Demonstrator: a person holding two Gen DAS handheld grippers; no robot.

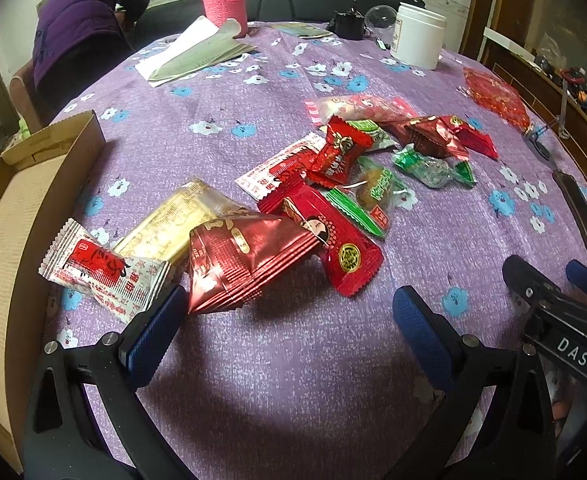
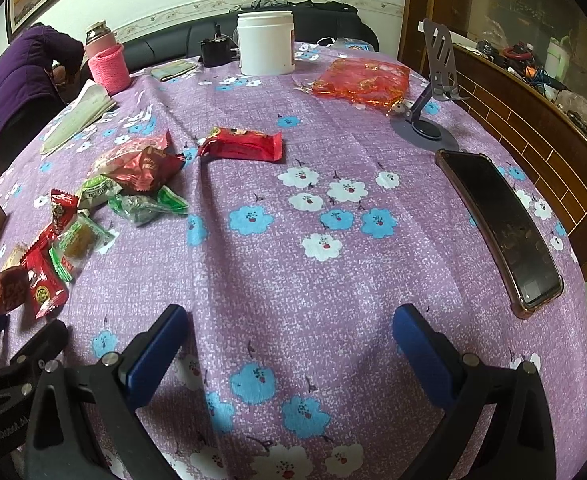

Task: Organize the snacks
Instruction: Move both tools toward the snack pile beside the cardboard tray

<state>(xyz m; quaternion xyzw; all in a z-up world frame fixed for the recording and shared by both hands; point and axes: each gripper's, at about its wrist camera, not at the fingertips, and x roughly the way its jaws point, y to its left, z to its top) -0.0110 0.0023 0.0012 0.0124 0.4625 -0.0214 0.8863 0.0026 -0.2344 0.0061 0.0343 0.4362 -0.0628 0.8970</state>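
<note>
Several wrapped snacks lie scattered on the purple flowered tablecloth [image 1: 293,360]. A shiny dark red packet [image 1: 237,260] lies just ahead of my open, empty left gripper [image 1: 289,312], with a white and red packet [image 1: 101,270] at its left finger and a gold packet [image 1: 173,220] behind. More red and green snacks [image 1: 373,168] lie further back. A cardboard box [image 1: 25,216] stands open at the left. My right gripper [image 2: 291,328] is open and empty over bare cloth; the snack pile [image 2: 133,184] is to its left, one red packet [image 2: 241,146] apart.
A phone [image 2: 501,228] lies at the right beside a phone stand [image 2: 433,92]. A white jar [image 2: 265,42], an orange bag [image 2: 361,80], a pink-sleeved flask [image 2: 105,60] and papers [image 1: 197,54] stand at the back. A person in purple [image 1: 81,28] bends at the far left.
</note>
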